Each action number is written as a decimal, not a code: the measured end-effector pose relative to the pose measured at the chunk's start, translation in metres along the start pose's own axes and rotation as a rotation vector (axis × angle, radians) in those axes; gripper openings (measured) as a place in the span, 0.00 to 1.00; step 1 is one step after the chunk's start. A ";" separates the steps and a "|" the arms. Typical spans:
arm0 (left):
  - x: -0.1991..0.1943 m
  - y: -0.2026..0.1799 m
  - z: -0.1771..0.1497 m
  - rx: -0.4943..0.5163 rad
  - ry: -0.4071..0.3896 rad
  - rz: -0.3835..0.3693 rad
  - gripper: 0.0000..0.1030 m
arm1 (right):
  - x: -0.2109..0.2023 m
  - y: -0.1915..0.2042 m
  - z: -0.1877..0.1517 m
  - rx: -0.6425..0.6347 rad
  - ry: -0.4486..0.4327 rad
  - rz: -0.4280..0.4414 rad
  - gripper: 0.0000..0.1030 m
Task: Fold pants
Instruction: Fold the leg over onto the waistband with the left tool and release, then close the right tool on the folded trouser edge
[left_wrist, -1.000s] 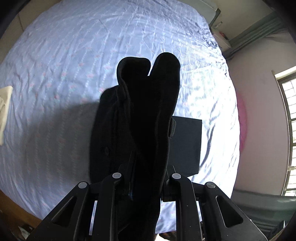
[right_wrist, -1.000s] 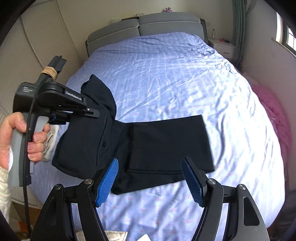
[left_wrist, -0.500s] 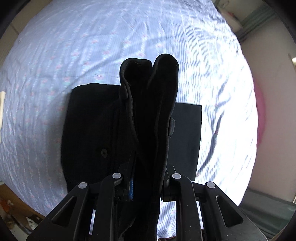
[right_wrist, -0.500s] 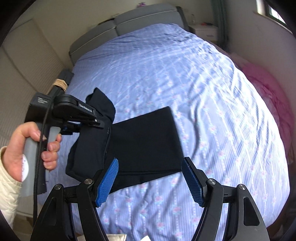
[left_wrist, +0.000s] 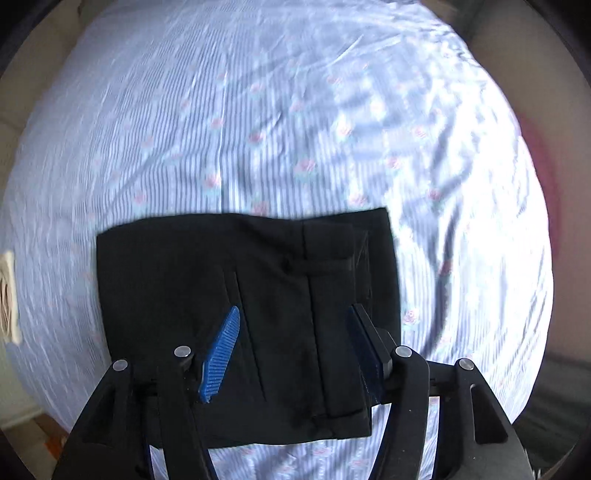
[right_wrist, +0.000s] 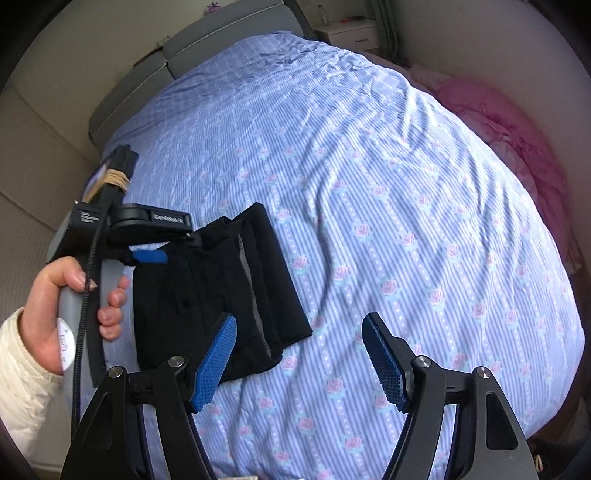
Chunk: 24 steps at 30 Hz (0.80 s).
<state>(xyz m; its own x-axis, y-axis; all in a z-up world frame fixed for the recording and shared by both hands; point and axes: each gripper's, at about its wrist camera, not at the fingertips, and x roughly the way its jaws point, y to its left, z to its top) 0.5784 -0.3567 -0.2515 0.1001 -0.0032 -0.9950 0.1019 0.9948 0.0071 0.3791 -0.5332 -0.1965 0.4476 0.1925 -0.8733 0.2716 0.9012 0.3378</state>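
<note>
The black pants (left_wrist: 251, 295) lie folded into a flat rectangle on the blue striped bedsheet (left_wrist: 280, 122). My left gripper (left_wrist: 291, 354) is open just above the folded pants, its blue-padded jaws apart and holding nothing. In the right wrist view the pants (right_wrist: 221, 291) lie at the bed's left side, with the left gripper (right_wrist: 147, 254) over their left edge. My right gripper (right_wrist: 299, 358) is open and empty, above the sheet to the right of the pants.
A grey headboard (right_wrist: 207, 48) stands at the far end of the bed. A white nightstand (right_wrist: 351, 33) stands beside it. Pink fabric (right_wrist: 517, 140) lies along the bed's right side by the wall. A cream object (left_wrist: 7, 295) sits at the left bed edge.
My left gripper has opened and let go of the pants' end, which now lies folded flat over the rest. The right gripper has stayed open and shifted to the right.
</note>
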 end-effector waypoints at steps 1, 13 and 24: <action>-0.006 0.005 -0.001 0.000 -0.007 -0.021 0.58 | 0.001 -0.001 0.000 -0.003 0.002 0.008 0.70; -0.028 0.082 -0.094 0.164 -0.057 -0.020 0.67 | 0.075 0.035 -0.006 -0.143 0.168 0.155 0.66; 0.029 0.145 -0.141 -0.151 0.107 -0.077 0.67 | 0.172 0.057 -0.008 -0.131 0.410 0.136 0.50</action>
<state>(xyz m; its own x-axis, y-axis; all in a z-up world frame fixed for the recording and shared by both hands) 0.4568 -0.1984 -0.2929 -0.0090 -0.0767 -0.9970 -0.0456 0.9960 -0.0762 0.4650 -0.4458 -0.3306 0.0897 0.4267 -0.8999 0.1121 0.8935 0.4348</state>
